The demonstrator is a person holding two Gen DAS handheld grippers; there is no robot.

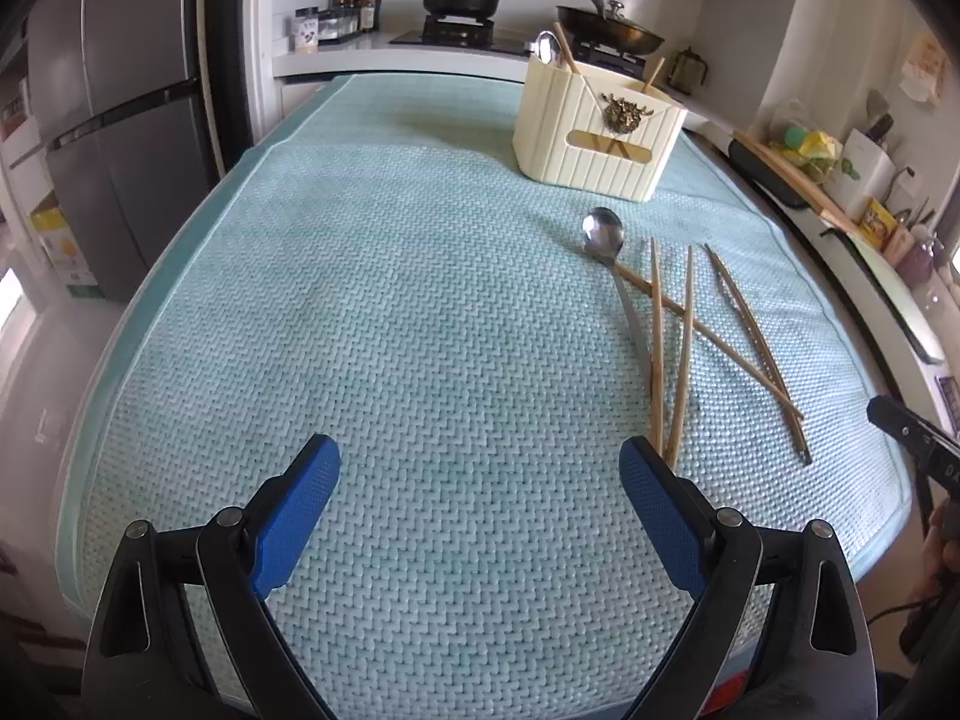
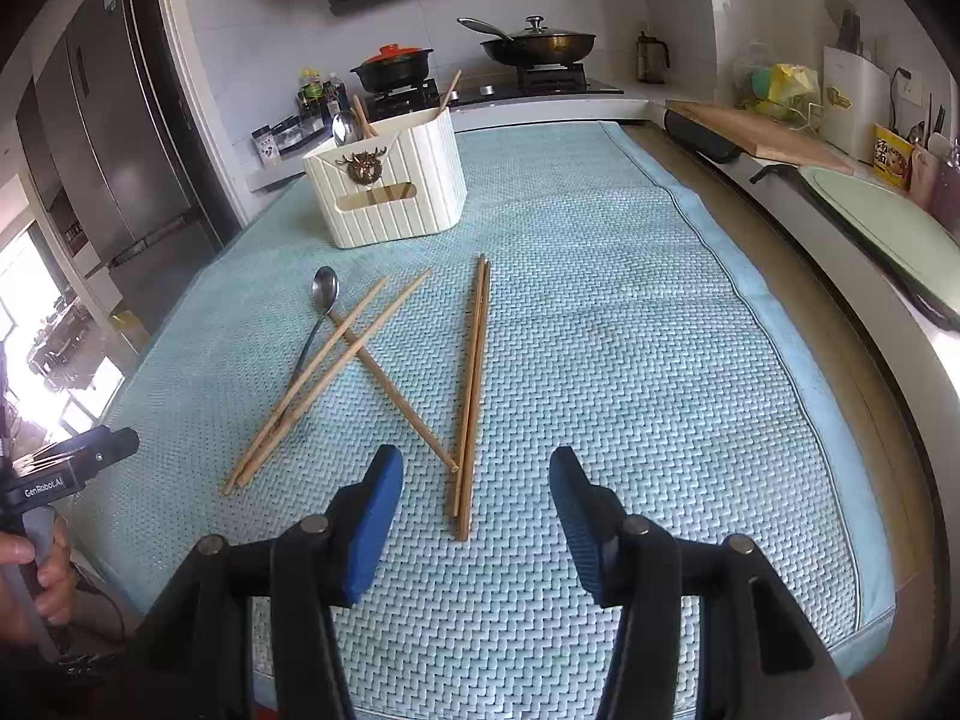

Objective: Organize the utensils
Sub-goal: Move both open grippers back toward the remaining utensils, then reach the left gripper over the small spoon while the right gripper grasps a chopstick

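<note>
**Two open claws over a mat of loose utensils**

We hold two claws, both spread wide and holding nothing. Our right claw point(image 2: 477, 516) hovers low over the blue-green mat point(image 2: 600, 360) that covers the bench. Between its blue fingers point(image 2: 375, 525) lie the near ends of a pair of chopsticks point(image 2: 473, 384), the two sticks side by side and touching, running away from us toward the holder.

Just left of that pair, three more chopsticks point(image 2: 336, 366) lie crossed over one another. A metal spoon point(image 2: 321, 306) lies with them, its bowl pointing toward the holder and its handle passing under the crossed sticks.

Our left claw point(image 1: 480, 510) hovers over a bare part of the mat point(image 1: 360, 300), its fingers point(image 1: 297, 516) wide apart. The spoon point(image 1: 606, 240) and the loose chopsticks point(image 1: 672, 348) lie ahead and to its right; the near ends of two sticks reach close to its right finger.

At the far side of the mat stands a cream ribbed holder point(image 2: 390, 192) with a dark metal ornament on its front. A spoon and some chopsticks stand upright inside it.

Beyond the bench we see a stove with a red-lidded pot point(image 2: 393, 66) and a lidded pan point(image 2: 537, 45), and a grey fridge point(image 2: 114, 138) at left.
</note>
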